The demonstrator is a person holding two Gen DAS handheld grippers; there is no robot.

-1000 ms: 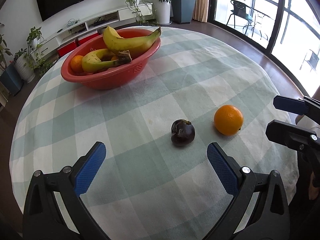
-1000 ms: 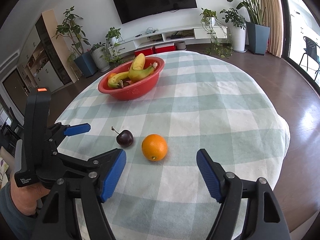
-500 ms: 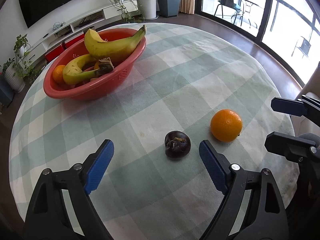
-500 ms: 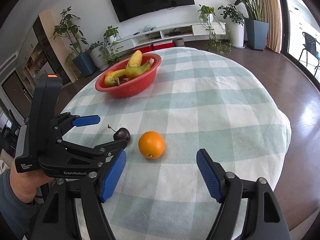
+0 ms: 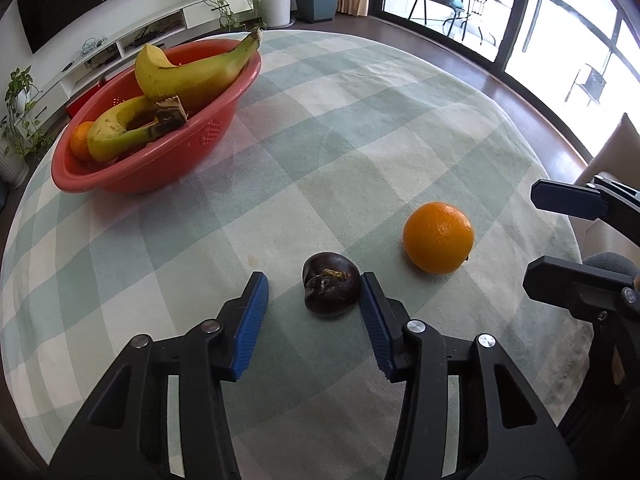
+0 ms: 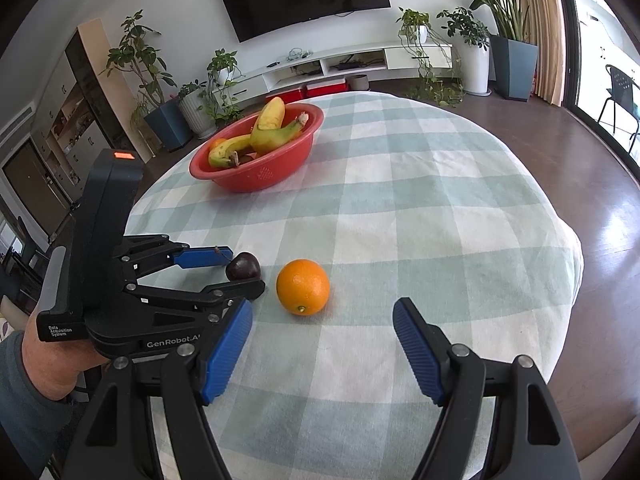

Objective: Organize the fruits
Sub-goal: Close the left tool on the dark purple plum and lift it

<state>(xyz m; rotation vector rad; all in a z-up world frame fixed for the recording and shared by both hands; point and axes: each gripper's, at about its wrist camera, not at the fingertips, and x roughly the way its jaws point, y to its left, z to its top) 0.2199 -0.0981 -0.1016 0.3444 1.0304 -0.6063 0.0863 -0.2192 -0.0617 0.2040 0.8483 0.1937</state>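
A dark purple round fruit [image 5: 331,289] lies on the checked tablecloth between the fingers of my left gripper [image 5: 311,304]. The right pad touches it; the left pad stands apart, so the gripper is still open. The right wrist view shows the fruit [image 6: 243,266] and the left gripper [image 6: 240,269] around it. An orange [image 5: 438,237] lies just right of it; it also shows in the right wrist view [image 6: 303,287]. My right gripper [image 6: 322,350] is open and empty, just short of the orange. A red bowl [image 5: 168,168] holds two bananas [image 5: 192,76] and a small orange [image 5: 80,140].
The round table [image 6: 420,208] drops off at its right and near edges to a wooden floor. The bowl [image 6: 272,178] stands at the far left of the table. Potted plants [image 6: 512,52] and a TV shelf stand beyond.
My left gripper has moved forward over the dark fruit and narrowed its fingers around it. The right gripper has stayed open near the orange, edging slightly closer.
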